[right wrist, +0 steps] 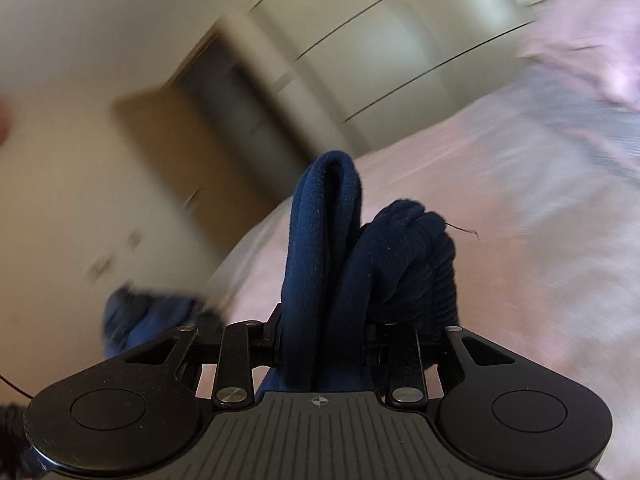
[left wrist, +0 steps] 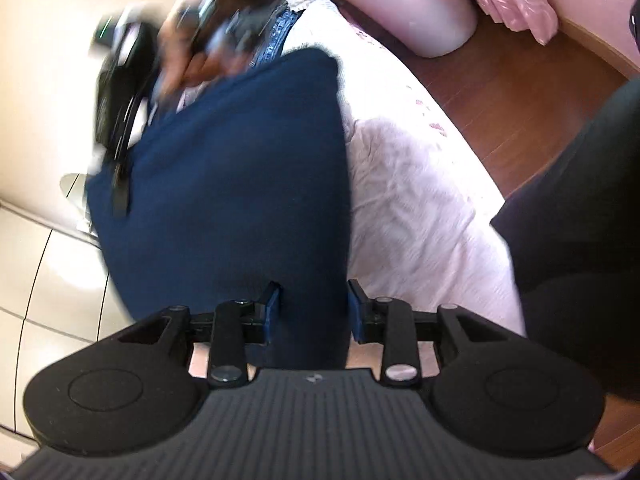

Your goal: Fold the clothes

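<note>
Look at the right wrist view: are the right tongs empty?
No, bunched folds of the navy garment are clamped between the fingers of the right tongs, rising above them over the pink bedsheet.

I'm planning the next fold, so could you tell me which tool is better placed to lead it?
Right, probably. The right tool grips a bunched edge of the navy garment above the bed; the left tool only straddles the hanging cloth.

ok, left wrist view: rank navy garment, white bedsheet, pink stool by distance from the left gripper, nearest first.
1. navy garment, between the left gripper fingers.
2. white bedsheet, under and right of it.
3. pink stool, on the floor, top right.
</note>
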Demonstrator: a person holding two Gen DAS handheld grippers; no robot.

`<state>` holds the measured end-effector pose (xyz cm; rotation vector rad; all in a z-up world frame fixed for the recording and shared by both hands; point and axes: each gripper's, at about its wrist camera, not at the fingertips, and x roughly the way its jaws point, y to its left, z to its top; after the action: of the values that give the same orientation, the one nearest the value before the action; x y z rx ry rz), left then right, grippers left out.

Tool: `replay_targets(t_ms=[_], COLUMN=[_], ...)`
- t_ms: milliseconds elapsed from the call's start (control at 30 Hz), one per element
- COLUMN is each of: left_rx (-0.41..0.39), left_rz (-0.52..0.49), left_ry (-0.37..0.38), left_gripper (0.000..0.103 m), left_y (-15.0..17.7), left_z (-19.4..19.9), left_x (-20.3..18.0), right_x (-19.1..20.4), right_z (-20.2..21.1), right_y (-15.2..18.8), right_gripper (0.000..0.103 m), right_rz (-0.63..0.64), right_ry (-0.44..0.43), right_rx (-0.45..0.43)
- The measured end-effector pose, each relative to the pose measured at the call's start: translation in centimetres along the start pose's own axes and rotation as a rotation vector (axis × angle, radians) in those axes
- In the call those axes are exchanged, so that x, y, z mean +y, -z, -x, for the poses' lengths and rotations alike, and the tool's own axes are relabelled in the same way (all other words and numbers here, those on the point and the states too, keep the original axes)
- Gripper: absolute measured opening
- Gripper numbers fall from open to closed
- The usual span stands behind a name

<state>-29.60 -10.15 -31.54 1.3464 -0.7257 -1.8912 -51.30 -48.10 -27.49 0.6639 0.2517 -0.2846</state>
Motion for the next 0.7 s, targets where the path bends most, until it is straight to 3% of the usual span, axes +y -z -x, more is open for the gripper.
replay_targets(t_ms=[67,100,133,167,233,300,400,533,567,600,700], left_rx=[0.025,0.036,0.034,0.028,0.015,0.002,0.004,0.046,0.054,0.062,0.085], left_rz=[0.080,0.130,0.167,0.181,0.209,0.237,0.277,0.339,0.357,0.375,0.428], left_ry=[0.017,0.043,0.072,0.080,0.096,0.113,0.102,0.052,0.042,0.032,0.001], left_gripper=[0.031,0.034,0.034,0.034,0.035,0.037,0.042,0.044,0.045,0.046,0.046], left_y=[-1.4,-1.9,-2.0,-1.7,-1.0,-0.3,1.6,4.3,4.9,5.5,7.3], left_z=[-0.7,-1.7,-1.9,-2.0,-2.1,-2.2,-1.6,-2.6,-3.0,-3.3,-4.4], left_x=[-0.3,0.0,-0.3,-0.3,-0.2,-0.1,1.1,4.5,5.3,6.2,8.9], right_x=[0.2,0.1,-0.1,-0.3,-0.3,0.0,0.4,-0.9,-1.2,-1.4,-1.5], right_z=[-4.4,-6.8,-9.0,-10.4,-11.2,-9.4,-3.3,4.8,6.0,6.5,5.8], right_y=[-1.6,-1.9,-1.9,-1.7,-0.8,0.6,3.8,11.0,13.2,15.3,20.2], right_gripper=[0.036,0.043,0.049,0.066,0.066,0.066,0.066,0.074,0.081,0.086,0.086], right_rz=[0.042,0.060,0.079,0.096,0.128,0.119,0.042,-0.258,-0.346,-0.419,-0.533], right_ry=[-0.028,-0.017,0.027,0.100,0.239,0.298,0.287,0.248,0.240,0.241,0.260], right_rx=[0.085,0.138,0.184,0.200,0.185,0.139,-0.010,-0.242,-0.289,-0.309,-0.294])
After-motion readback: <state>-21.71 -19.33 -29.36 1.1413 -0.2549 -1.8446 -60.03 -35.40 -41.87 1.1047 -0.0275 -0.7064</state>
